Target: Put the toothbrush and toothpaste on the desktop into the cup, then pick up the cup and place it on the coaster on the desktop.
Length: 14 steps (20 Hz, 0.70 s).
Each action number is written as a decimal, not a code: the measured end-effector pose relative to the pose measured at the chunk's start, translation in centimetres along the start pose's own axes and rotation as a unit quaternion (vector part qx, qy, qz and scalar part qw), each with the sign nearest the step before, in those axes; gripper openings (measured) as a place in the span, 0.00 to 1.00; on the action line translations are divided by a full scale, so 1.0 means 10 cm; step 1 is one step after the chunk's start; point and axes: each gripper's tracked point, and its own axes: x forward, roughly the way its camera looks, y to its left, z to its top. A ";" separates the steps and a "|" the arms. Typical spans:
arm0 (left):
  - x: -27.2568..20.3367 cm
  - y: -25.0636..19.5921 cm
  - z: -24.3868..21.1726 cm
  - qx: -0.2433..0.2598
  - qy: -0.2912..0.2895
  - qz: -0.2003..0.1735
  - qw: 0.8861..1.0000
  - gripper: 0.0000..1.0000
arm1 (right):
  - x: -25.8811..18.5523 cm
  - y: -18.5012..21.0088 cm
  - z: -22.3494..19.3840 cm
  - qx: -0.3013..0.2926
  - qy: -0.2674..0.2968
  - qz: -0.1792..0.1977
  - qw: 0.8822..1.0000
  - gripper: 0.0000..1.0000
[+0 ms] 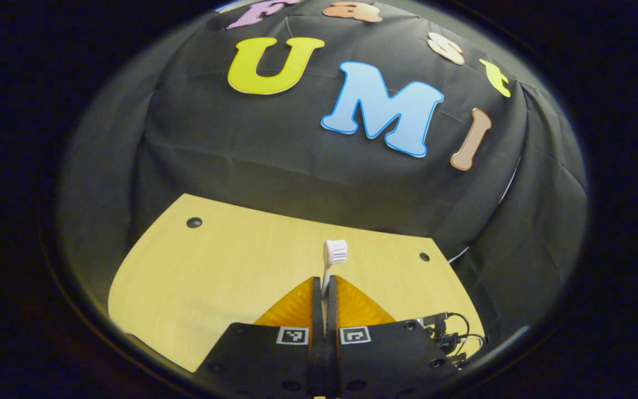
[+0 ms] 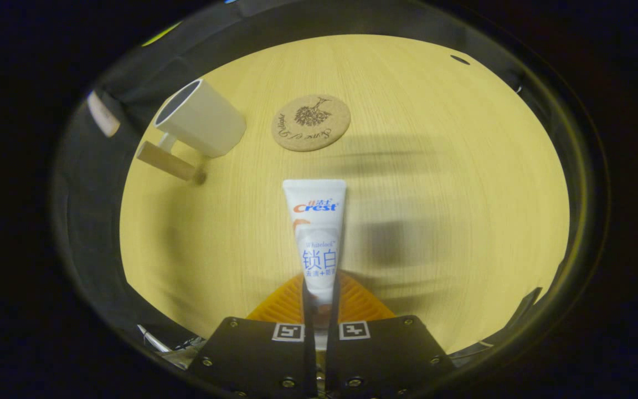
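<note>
You had one toothbrush (image 1: 331, 265), one toothpaste tube (image 2: 317, 239), one cup (image 2: 201, 117) and one coaster (image 2: 310, 122) in play; your left gripper (image 1: 325, 293) was pressed nearly together on the toothbrush handle, its orange fingers (image 1: 297, 305) pinching it so the white bristled head stood up above the table (image 1: 214, 266), toward its far edge; your right gripper (image 2: 319, 296) was likewise closed on the lower end of the toothpaste tube, holding it over the middle of the table with the flat crimped end pointing away from you; the right gripper view gave you the white cup, with its wooden handle (image 2: 165, 159), near the far left corner, mouth open, and the round cork coaster just beside it and apart from it; the left gripper view gave you two dark holes (image 1: 194, 223) in the tabletop.
</note>
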 end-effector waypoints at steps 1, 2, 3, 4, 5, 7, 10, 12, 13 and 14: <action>0.11 0.02 0.04 0.003 -0.004 0.003 1.000 0.06 | 0.00 0.00 0.00 0.000 0.000 0.001 1.000 0.08; 0.23 0.05 0.03 0.007 -0.004 0.005 1.000 0.06 | 0.00 0.00 0.00 0.000 0.000 0.002 1.000 0.08; 0.33 0.07 0.00 0.010 0.000 0.006 1.000 0.06 | 0.00 -0.01 0.00 -0.001 0.000 0.003 1.000 0.08; 0.43 0.07 -0.03 0.012 0.004 0.005 1.000 0.06 | 0.00 0.00 0.00 -0.001 0.000 0.004 1.000 0.08; 0.52 0.08 -0.06 0.016 0.007 0.006 1.000 0.06 | 0.00 0.00 0.01 -0.001 0.000 0.005 1.000 0.08; 0.68 0.16 -0.17 0.035 0.014 0.016 0.999 0.06 | 0.00 0.00 0.00 0.001 0.000 0.008 1.000 0.08; 0.80 0.20 -0.30 0.064 0.024 0.018 0.998 0.06 | -0.02 -0.01 0.04 0.010 -0.002 0.007 1.000 0.09; 0.84 0.22 -0.39 0.077 0.031 0.013 0.996 0.06 | -0.12 0.03 0.22 0.028 -0.026 0.021 0.999 0.08; 0.87 0.20 -0.41 0.078 0.035 0.011 0.996 0.06 | -0.20 0.06 0.36 0.036 -0.041 0.029 0.998 0.08; 0.92 0.20 -0.45 0.079 0.038 0.010 0.996 0.06 | -0.29 0.08 0.50 0.040 -0.060 0.035 0.997 0.08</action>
